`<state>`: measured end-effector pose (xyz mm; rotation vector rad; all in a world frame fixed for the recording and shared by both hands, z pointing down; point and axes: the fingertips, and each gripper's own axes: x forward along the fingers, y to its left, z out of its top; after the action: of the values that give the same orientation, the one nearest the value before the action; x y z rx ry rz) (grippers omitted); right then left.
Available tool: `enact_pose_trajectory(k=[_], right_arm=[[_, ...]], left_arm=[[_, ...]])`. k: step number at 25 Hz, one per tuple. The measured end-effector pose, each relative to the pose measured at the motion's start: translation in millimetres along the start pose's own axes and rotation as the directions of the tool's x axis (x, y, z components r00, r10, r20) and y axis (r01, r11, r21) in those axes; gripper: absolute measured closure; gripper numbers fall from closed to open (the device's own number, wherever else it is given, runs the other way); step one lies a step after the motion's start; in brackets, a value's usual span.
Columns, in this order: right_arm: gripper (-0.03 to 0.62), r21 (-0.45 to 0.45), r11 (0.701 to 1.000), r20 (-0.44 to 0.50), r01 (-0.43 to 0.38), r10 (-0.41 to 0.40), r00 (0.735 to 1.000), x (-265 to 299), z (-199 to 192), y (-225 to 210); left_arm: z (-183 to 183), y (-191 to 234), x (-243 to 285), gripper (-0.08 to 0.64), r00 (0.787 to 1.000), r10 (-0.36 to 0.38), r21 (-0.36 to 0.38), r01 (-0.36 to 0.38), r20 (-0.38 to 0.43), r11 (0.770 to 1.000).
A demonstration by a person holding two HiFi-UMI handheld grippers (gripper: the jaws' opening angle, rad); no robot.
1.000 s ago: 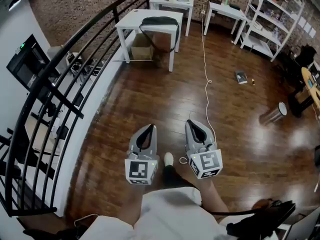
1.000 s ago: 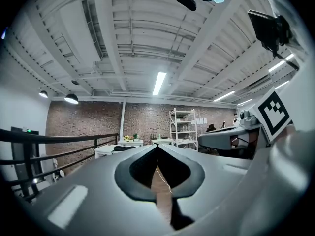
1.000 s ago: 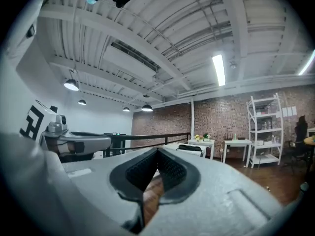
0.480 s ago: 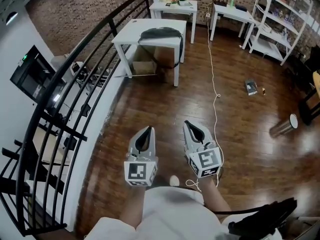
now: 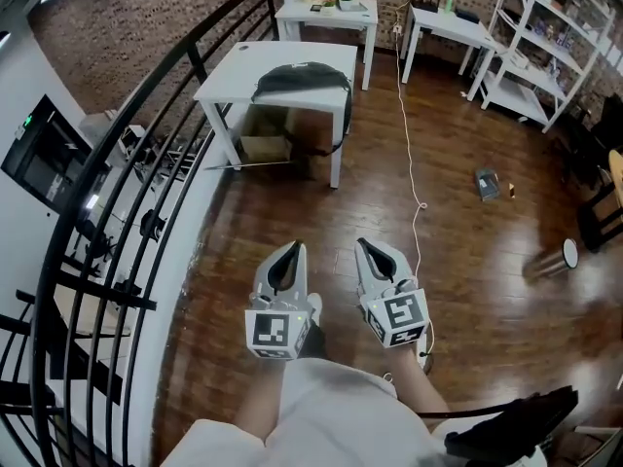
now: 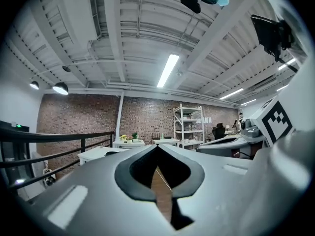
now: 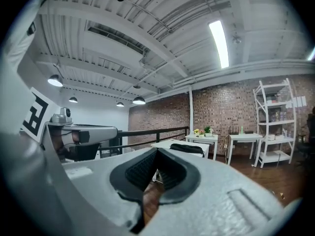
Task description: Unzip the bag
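A dark bag [image 5: 302, 77] lies on the near end of a white table [image 5: 243, 76] across the room, its strap hanging over the table's edge. In the right gripper view the bag [image 7: 187, 149] shows just past the jaws. My left gripper [image 5: 289, 249] and right gripper [image 5: 367, 245] hover side by side over the wooden floor, far short of the table. Both are shut with nothing between their jaws. The left gripper [image 6: 157, 147] and right gripper [image 7: 157, 151] point toward the table.
A black railing [image 5: 136, 154] runs along the left. A cardboard box [image 5: 263, 134] sits under the table. A white cable [image 5: 409, 154] trails over the floor. Two more white tables [image 5: 326, 13] and a shelf unit [image 5: 545, 47] stand at the back. A metal can [image 5: 550, 261] lies right.
The view has moved forward: the table with the bag is nearer and larger than a second ago. Both grippers keep the same place in the view and stay shut.
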<state>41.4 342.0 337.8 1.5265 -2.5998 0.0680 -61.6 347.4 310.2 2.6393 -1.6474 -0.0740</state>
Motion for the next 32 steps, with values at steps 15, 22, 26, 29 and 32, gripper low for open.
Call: enact_pose_trajectory(k=[15, 22, 26, 29, 32], right_arm=[[0.600, -0.013, 0.999, -0.024, 0.050, -0.050, 0.998, 267, 38, -128], [0.600, 0.017, 0.996, -0.035, 0.084, -0.084, 0.996, 362, 24, -224], [0.600, 0.020, 0.998, -0.049, 0.063, -0.062, 0.997, 434, 20, -287], [0.601, 0.022, 0.998, -0.057, 0.058, -0.057, 0.997, 486, 19, -342], [0.601, 0.030, 0.998, -0.077, 0.061, -0.058, 0.995, 531, 14, -398]], left_arm=[[9, 157, 270, 0.543, 0.999, -0.053, -0.030, 0.053, 0.000, 0.998], [-27, 180, 389, 0.543, 0.996, -0.072, -0.019, 0.071, -0.043, 0.997], [-40, 198, 473, 0.543, 0.995, -0.077, -0.059, 0.074, -0.063, 0.996], [-49, 210, 546, 0.543, 0.994, -0.068, -0.060, 0.063, -0.083, 0.996], [-63, 219, 618, 0.543, 0.993, -0.055, -0.056, 0.049, -0.108, 0.997]])
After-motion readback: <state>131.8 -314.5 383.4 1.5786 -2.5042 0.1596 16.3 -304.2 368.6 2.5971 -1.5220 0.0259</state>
